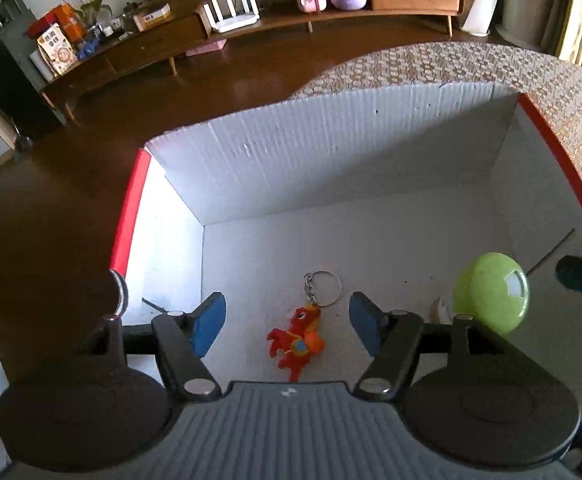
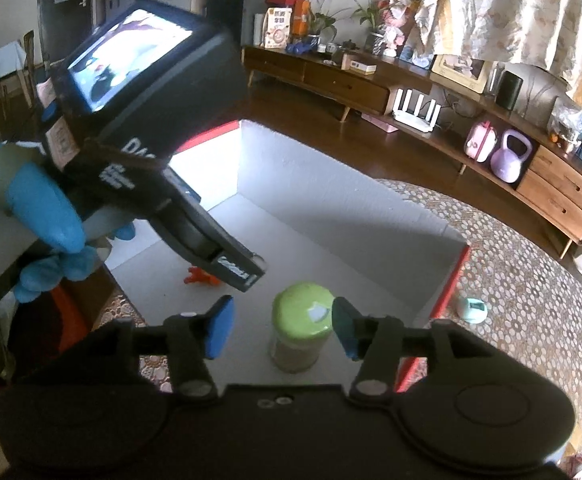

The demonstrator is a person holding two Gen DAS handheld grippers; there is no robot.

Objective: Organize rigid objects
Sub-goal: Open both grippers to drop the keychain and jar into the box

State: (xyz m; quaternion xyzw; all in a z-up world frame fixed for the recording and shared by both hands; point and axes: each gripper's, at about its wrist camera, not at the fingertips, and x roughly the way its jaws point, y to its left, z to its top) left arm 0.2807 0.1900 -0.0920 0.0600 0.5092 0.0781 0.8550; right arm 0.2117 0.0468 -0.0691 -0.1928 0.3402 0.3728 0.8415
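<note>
On the left, the left hand-held gripper (image 1: 287, 324) hangs over the white box (image 1: 331, 152), its blue pads spread wide and holding nothing. Directly below, between the pads, a red dragon keychain (image 1: 297, 340) lies flat on the box floor with its metal ring (image 1: 327, 288) pointing toward the far wall. It looks set down rather than waiting to be picked, since it already sits inside the box where the sorted things seem to gather. From the right wrist view, a blue-gloved hand (image 2: 39, 216) steadies that left tool, tilted nose-down into the box so its fingers point at the floor.

Moving right, a small jar with a green lid (image 2: 302, 312) stands upright on the box floor, near the red-edged right wall (image 2: 449, 284). The right hand-held gripper (image 2: 283, 328) is open too, its pads on either side of the lid but apart from it, so the jar is not gripped. I would guess the jar has either just been placed or is about to be taken; I cannot tell which.

Farther right, outside the box, a small teal object (image 2: 473, 309) rests on the patterned worktop (image 2: 531, 280), probably next to be sorted.
</note>
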